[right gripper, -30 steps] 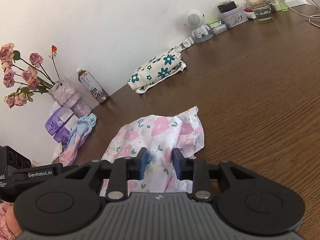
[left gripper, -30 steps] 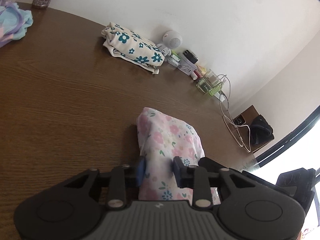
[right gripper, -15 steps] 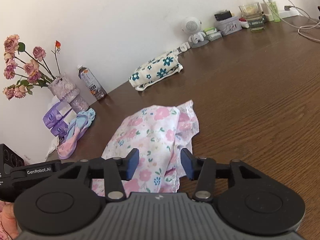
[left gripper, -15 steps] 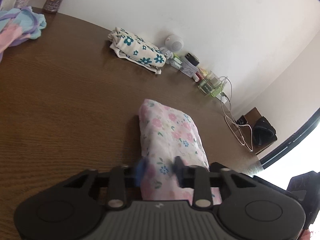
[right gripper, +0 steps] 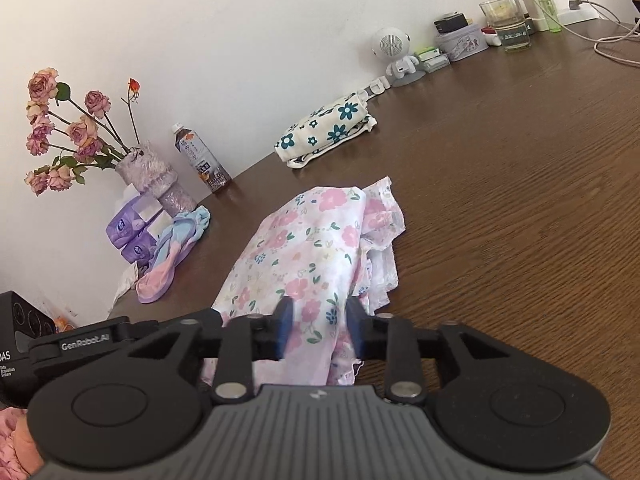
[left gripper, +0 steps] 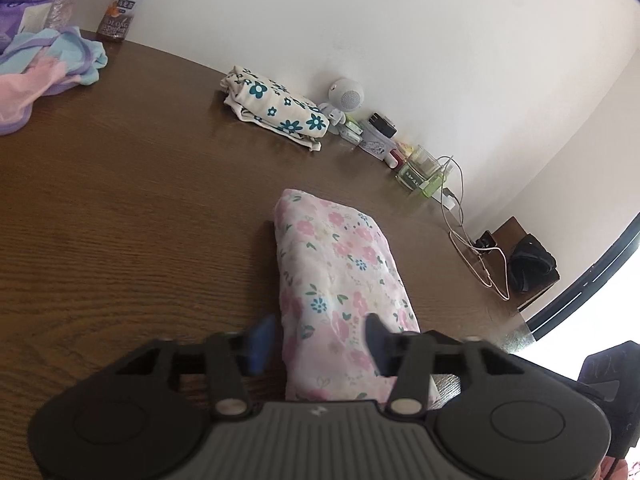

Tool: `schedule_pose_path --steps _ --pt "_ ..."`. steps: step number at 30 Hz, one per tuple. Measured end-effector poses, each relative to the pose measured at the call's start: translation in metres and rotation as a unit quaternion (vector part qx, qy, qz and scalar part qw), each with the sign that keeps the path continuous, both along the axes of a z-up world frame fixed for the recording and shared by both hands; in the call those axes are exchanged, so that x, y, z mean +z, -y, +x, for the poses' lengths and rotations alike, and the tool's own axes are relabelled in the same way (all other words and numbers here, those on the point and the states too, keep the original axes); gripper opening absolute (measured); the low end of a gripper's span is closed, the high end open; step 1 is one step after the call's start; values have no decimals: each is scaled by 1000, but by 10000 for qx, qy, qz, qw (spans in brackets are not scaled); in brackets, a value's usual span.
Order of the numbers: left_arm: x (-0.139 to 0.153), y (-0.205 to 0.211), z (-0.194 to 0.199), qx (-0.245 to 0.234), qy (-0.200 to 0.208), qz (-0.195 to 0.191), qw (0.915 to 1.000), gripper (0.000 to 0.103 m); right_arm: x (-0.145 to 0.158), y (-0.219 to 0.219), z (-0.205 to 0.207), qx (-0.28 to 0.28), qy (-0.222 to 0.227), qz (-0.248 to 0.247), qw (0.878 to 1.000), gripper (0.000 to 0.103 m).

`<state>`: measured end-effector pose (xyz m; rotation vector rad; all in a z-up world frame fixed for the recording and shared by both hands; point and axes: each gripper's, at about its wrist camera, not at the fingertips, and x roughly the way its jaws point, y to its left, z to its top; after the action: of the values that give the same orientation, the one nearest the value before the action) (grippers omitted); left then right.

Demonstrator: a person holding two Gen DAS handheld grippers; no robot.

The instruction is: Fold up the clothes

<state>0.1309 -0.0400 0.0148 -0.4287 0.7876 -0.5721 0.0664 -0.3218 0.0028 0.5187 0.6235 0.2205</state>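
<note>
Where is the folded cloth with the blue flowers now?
The blue-flowered cloth lies on the table by the wall, between the bottle and the white round speaker.

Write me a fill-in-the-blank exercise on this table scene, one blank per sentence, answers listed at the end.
1. The pink floral cloth lies on a brown ____ table.
2. The folded cloth by the wall has ____ flowers printed on it.
3. The vase holds dried ____.
4. The bottle stands ____ beside the vase.

Missing words: wooden; teal; roses; upright
</note>
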Motion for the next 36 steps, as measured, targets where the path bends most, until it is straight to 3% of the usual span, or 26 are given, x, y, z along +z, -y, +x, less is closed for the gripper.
schedule_pose_path --steps 2,3,4,6,8,9,10,12,14,16,18,20,22,24,26,27,28,29,30,31,32,35,36 --pt "-1 1 -3 -11 56 25 10000 54 -2 -3 -2 104 -41 -46 9999 49" --pt "-2 3 -2 -61 27 16 10000 24 -4 -5 -1 178 -100 -23 9998 37" --pt "-3 5 -2 -119 -11 33 9999 10 -5 -5 -2 186 -105 4 9998 25" --pt "-3 8 -4 -181 -21 77 9998 15 -5 -3 -4 175 -92 61 9998 26" --pt "0 7 -9 -118 31 137 9998 39 -3 1 -7 103 -38 29 9999 35" --pt "1 6 -10 -50 48 173 9998 59 -2 2 -8 90 -31 -21 10000 41" --pt "0 5 -10 -11 108 209 9997 49 -3 0 -6 138 -71 -34 9999 35" --pt "-1 7 -7 -106 37 179 9998 16 -4 -2 -1 204 -96 -58 9997 22" --pt "0 9 -2 -181 -68 139 9997 28 1 0 2 166 3 -70 9998 25" --pt "7 5 5 4 1 110 9999 58 6 6 10 92 102 -55 9999 44" --pt "13 4 15 168 72 177 9997 58 9 8 24 79 108 -45 9999 45" --pt "10 8 20 9 10 200 9998 53 6 7 36 152 16 -13 9999 44" --pt "7 13 25 -162 -57 221 9996 12 0 4 44 235 -124 23 9996 23" --pt "7 14 29 -232 -87 200 9995 14 1 7 44 217 -67 66 9997 23" --pt "11 11 30 -186 -73 131 9997 25 7 13 45 182 80 138 9997 31" --pt "13 10 32 -105 -36 134 9998 48 10 15 48 155 140 105 9997 45" --pt "15 12 35 -34 52 220 9997 65 10 17 53 128 147 55 9998 49" --pt "17 15 38 36 144 312 9994 64 8 17 59 114 73 52 9999 49" --pt "17 16 40 -11 144 317 9994 48 5 18 66 102 -16 60 9999 47" --pt "16 17 42 -67 136 315 9994 15 1 19 70 147 -85 109 9998 30" --pt "15 19 44 -123 129 314 9993 9 -4 19 74 213 -156 198 9995 19" --pt "13 22 50 -290 107 309 9990 20 -6 25 79 128 -106 327 9993 20" --pt "14 22 53 -208 92 347 9991 41 -5 28 83 87 -101 348 9993 28"
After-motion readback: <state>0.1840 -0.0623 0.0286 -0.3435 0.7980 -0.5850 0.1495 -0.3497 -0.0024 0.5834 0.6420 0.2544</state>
